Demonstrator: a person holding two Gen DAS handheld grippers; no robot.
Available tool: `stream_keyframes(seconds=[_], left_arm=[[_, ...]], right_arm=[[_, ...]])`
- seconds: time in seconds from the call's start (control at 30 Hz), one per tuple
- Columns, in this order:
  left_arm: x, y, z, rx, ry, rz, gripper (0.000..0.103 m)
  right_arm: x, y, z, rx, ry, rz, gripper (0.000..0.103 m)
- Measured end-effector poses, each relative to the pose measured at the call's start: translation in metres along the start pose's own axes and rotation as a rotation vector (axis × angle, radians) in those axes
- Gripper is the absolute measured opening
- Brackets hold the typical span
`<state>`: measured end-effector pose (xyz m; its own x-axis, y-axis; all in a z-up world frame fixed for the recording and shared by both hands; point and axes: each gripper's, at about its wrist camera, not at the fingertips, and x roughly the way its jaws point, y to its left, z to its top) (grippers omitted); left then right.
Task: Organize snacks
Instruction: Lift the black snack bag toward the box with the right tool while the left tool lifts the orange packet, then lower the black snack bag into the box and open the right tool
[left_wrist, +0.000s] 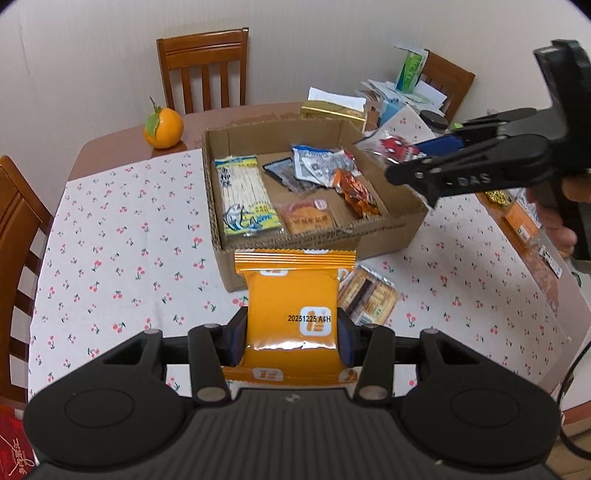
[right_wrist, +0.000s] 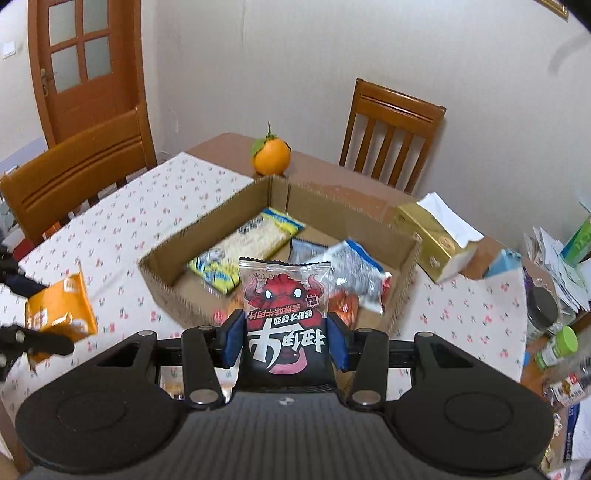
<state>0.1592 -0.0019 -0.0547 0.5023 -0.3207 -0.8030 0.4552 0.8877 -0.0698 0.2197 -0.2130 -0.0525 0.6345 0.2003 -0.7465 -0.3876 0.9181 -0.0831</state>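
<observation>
At the left, an orange snack packet (left_wrist: 291, 314) is being pinched across its width by the left gripper (left_wrist: 291, 332), its long axis running forward along the fingers (left_wrist: 236, 339) and its crimped far end reaching the near wall of the cardboard box (left_wrist: 317, 236), which is standing just ahead on the cloth-covered desk (left_wrist: 110, 266). Several packets are already lying inside that box, a long yellow-and-blue one (left_wrist: 245, 195) along its left wall. Another wrapped biscuit pack (left_wrist: 369, 295) is lying on the desk just right of the held packet, outside the box. Further right, a red-and-black bull-printed packet (right_wrist: 284, 317) is being clamped between the pads of the right gripper (right_wrist: 284, 339), upright with its top pointing toward the box. That gripper is being held over the box's right side, so it is judged nearer to a drop; the left one is judged to need carrying forward over the near wall first.
</observation>
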Motion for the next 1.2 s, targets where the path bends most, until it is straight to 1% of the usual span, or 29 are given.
stream_keyframes(seconds=[0.33,0.43,0.53,0.57,0.63,0.67,0.7,0.73,0.8,0.93,1.13,1.2], left_arm=[[-0.001,0.005,0.015,0.008,-0.028,0.015,0.046],[0.000,0.006,0.018,0.008,-0.037,0.017,0.046],[0.002,0.008,0.021,0.008,-0.039,0.021,0.046],[0.003,0.008,0.023,0.006,-0.038,0.023,0.046],[0.004,0.009,0.025,0.008,-0.040,0.027,0.046],[0.005,0.009,0.027,0.011,-0.041,0.029,0.046],[0.005,0.009,0.028,0.014,-0.043,0.031,0.046],[0.006,0.009,0.030,0.016,-0.045,0.033,0.046],[0.008,0.010,0.034,0.017,-0.047,0.035,0.046],[0.014,0.013,0.043,0.010,-0.053,0.035,0.046],[0.027,0.015,0.062,0.014,-0.064,0.036,0.046],[0.033,0.013,0.072,0.024,-0.068,0.041,0.046]], right_arm=[[0.029,-0.006,0.028,0.059,-0.025,0.024,0.052],[0.036,-0.008,0.032,0.077,-0.031,0.022,0.052],[0.044,-0.012,0.036,0.102,-0.040,0.001,0.052],[0.047,-0.013,0.036,0.115,-0.042,-0.010,0.054],[0.050,-0.016,0.034,0.142,-0.043,-0.011,0.072],[0.050,-0.017,0.031,0.153,-0.047,-0.014,0.087],[0.048,-0.016,0.029,0.158,-0.058,-0.025,0.098],[0.045,-0.016,0.026,0.158,-0.067,-0.032,0.102],[0.038,-0.014,0.020,0.160,-0.075,-0.040,0.103],[0.024,-0.010,0.005,0.184,-0.058,-0.060,0.103],[0.000,0.004,-0.027,0.240,-0.034,-0.090,0.103],[-0.007,0.011,-0.038,0.241,-0.023,-0.098,0.103]])
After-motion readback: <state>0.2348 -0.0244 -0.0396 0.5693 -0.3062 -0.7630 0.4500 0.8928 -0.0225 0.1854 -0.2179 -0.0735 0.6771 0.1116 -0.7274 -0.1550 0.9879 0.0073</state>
